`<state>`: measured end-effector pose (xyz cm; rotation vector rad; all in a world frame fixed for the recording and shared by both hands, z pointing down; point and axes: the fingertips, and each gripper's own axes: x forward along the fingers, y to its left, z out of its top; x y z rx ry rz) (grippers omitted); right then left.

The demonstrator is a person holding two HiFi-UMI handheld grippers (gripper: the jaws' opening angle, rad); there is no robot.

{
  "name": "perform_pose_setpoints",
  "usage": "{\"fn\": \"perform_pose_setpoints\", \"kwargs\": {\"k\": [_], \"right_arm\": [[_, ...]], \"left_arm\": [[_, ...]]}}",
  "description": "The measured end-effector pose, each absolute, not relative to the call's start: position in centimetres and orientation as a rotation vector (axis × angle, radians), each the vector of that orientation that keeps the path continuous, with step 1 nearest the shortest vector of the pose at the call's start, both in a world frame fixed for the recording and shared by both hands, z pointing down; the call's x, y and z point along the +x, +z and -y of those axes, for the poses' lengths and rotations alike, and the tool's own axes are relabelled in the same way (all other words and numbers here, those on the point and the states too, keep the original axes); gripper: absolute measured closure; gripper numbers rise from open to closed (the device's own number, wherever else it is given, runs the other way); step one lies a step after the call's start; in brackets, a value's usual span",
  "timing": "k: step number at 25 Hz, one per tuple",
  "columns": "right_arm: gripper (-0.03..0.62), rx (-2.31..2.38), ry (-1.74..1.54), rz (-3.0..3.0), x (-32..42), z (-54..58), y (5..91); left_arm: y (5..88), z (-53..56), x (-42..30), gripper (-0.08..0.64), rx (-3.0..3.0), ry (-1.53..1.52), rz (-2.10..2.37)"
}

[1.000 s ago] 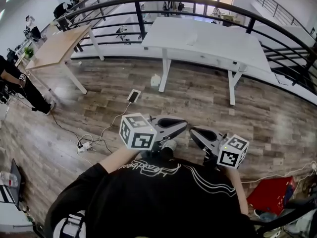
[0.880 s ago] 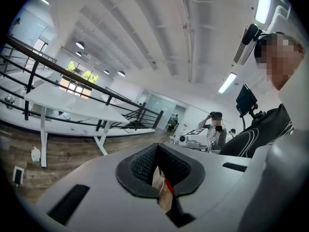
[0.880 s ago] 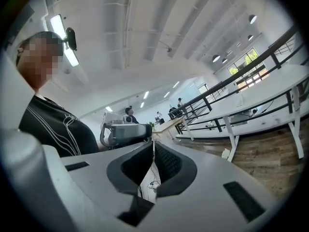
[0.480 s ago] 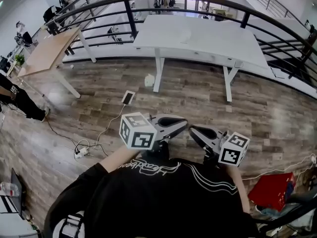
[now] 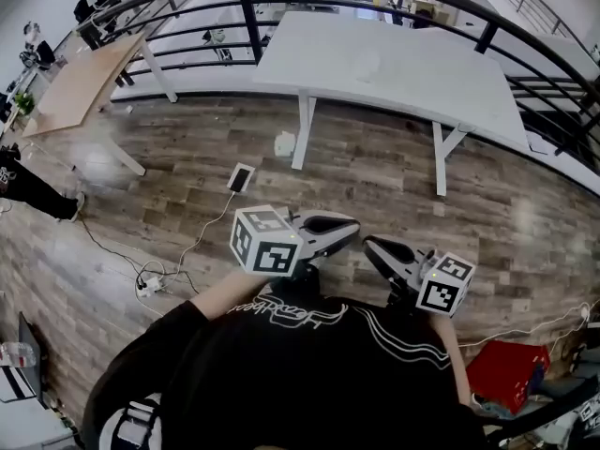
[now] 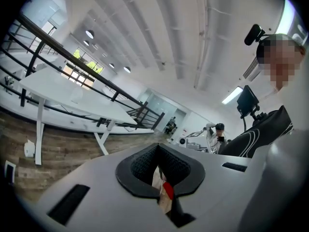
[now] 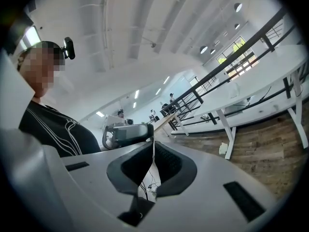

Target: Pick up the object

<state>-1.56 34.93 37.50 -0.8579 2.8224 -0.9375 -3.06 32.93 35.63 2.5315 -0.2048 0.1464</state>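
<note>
No single object stands out as one to pick up. Both grippers are held close against my chest, over a black shirt, with their tips turned toward each other. In the head view the left gripper (image 5: 352, 226) has its marker cube at the left, and the right gripper (image 5: 369, 246) has its cube at the right. The left gripper view shows the left gripper (image 6: 155, 164) with its dark pads closed together and nothing between them. The right gripper (image 7: 152, 163) is likewise shut and empty, with the left gripper's body (image 7: 128, 133) just beyond it.
A long white table (image 5: 394, 64) stands ahead before a black railing (image 5: 248, 12). A wooden table (image 5: 75, 87) is at far left. On the plank floor lie a small white object (image 5: 284, 143), a phone (image 5: 241, 177) on a cable, a power strip (image 5: 148, 284) and a red bag (image 5: 502, 371).
The whole room has slid in the head view and the white table looks a little nearer. Both grippers keep the same shut pose at my chest.
</note>
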Motion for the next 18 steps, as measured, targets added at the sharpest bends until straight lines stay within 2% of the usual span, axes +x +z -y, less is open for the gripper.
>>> {"fn": "perform_pose_setpoints", "kwargs": {"k": [18], "right_arm": [[0.575, -0.991, -0.957, -2.771, -3.1, -9.1, 37.2]], "left_arm": [[35.0, -6.5, -5.2, 0.554, 2.517, 0.111, 0.142]]}}
